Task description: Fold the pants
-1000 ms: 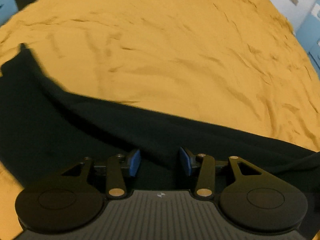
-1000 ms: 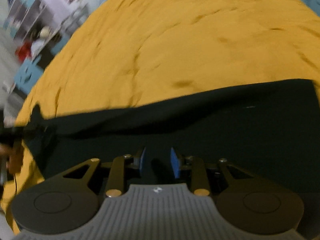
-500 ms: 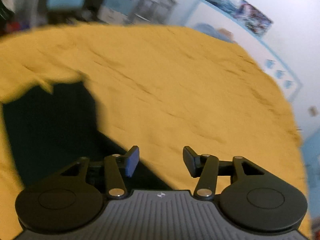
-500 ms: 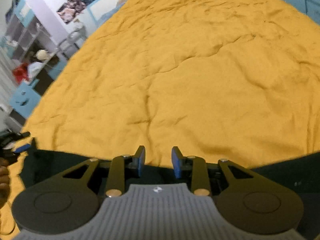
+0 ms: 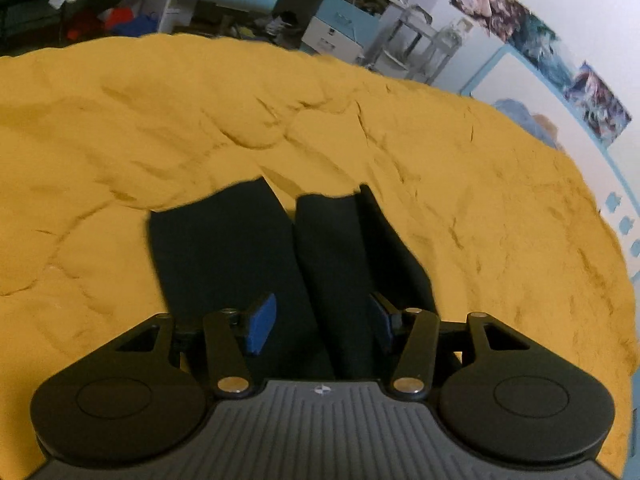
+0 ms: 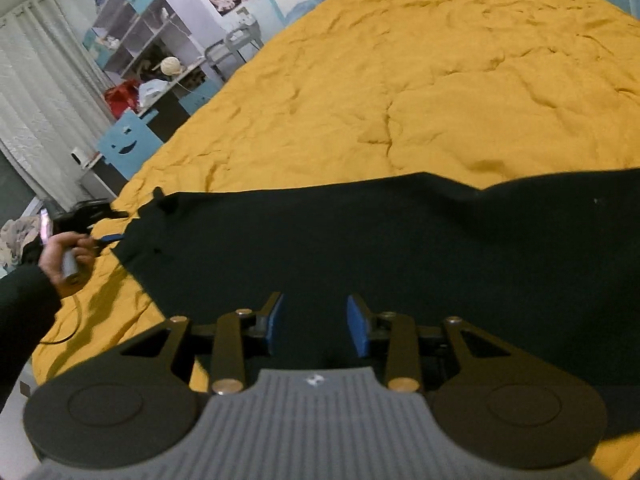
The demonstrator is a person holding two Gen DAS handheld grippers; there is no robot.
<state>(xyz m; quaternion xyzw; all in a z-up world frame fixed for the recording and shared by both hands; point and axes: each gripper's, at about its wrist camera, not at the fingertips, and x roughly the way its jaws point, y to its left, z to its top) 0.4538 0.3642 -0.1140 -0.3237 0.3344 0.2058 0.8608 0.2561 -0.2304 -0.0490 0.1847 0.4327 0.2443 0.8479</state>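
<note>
Black pants (image 5: 320,248) lie flat on a yellow bedspread (image 5: 160,140), two legs running away from my left gripper (image 5: 320,320). Its blue pads stand wide apart above the cloth and pinch nothing. In the right wrist view the pants (image 6: 400,240) stretch across the bed as a wide dark band. My right gripper (image 6: 316,326) hovers over their near edge, its jaws opening, with dark cloth showing below the gap and no fold pressed between the pads. A person's hand (image 6: 60,254) holds the left gripper at the pants' left end.
The bedspread (image 6: 440,80) runs far beyond the pants, wrinkled. Left of the bed stand a blue chair (image 6: 126,140), a cluttered desk (image 6: 160,84), shelves (image 6: 132,28) and a white curtain (image 6: 36,100). The bed's near-left edge (image 6: 44,364) drops away.
The left gripper swung sideways and rolled from the pants' long edge to look along both legs, its pads wider. The right gripper's pads spread apart, and more of the pants shows before it.
</note>
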